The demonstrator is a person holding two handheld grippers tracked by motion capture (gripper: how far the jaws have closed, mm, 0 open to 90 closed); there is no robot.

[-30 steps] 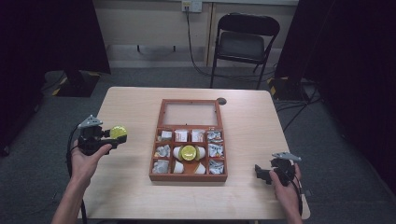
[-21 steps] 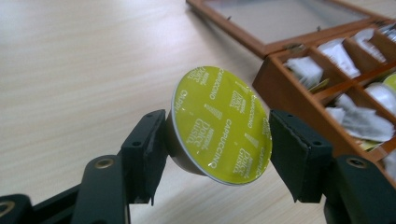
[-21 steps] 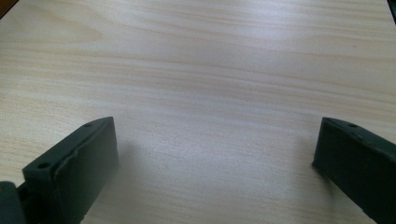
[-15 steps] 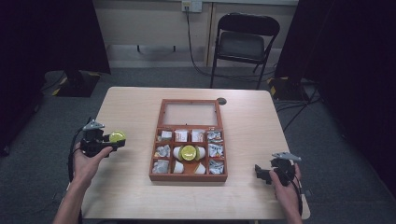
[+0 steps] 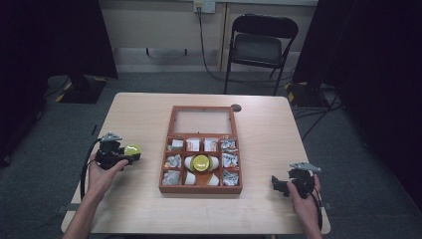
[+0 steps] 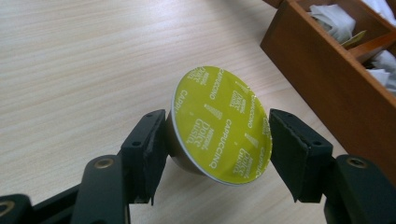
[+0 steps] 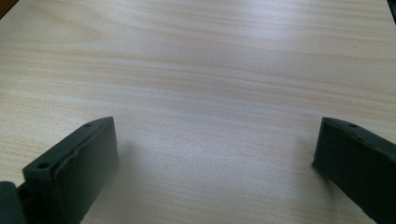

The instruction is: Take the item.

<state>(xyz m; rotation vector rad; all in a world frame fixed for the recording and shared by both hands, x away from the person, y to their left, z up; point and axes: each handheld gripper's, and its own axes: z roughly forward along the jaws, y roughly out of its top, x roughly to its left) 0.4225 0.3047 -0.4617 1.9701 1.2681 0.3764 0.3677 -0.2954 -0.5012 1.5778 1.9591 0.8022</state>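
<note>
- The coffee capsule (image 6: 219,126), with a yellow-green foil lid printed "Cappuccino", sits clamped between the jaws of the left gripper (image 6: 212,149); the lid is tilted toward the gripper's own camera.
- In the high view the capsule (image 5: 132,150) is over the left part of the table (image 5: 139,119), well apart from the wooden box (image 5: 201,188) on that side (whether it touches the tabletop cannot be told).
- The left gripper (image 5: 127,156) is closed on the capsule's body, one pad on each side just under the lid's rim.
- The wooden box stands at mid-table, its glass-paned lid (image 5: 202,121) laid open away from the person.
- A second yellow-lidded capsule (image 5: 200,163) lies in the box's middle compartment; white sachets (image 5: 174,161) fill the compartments around it.
- The right gripper (image 5: 278,183) rests near the table's right front corner, jaws spread wide with nothing between them (bare wood in the right gripper view (image 7: 215,163)).
- A folding chair (image 5: 259,47) stands beyond the table.
</note>
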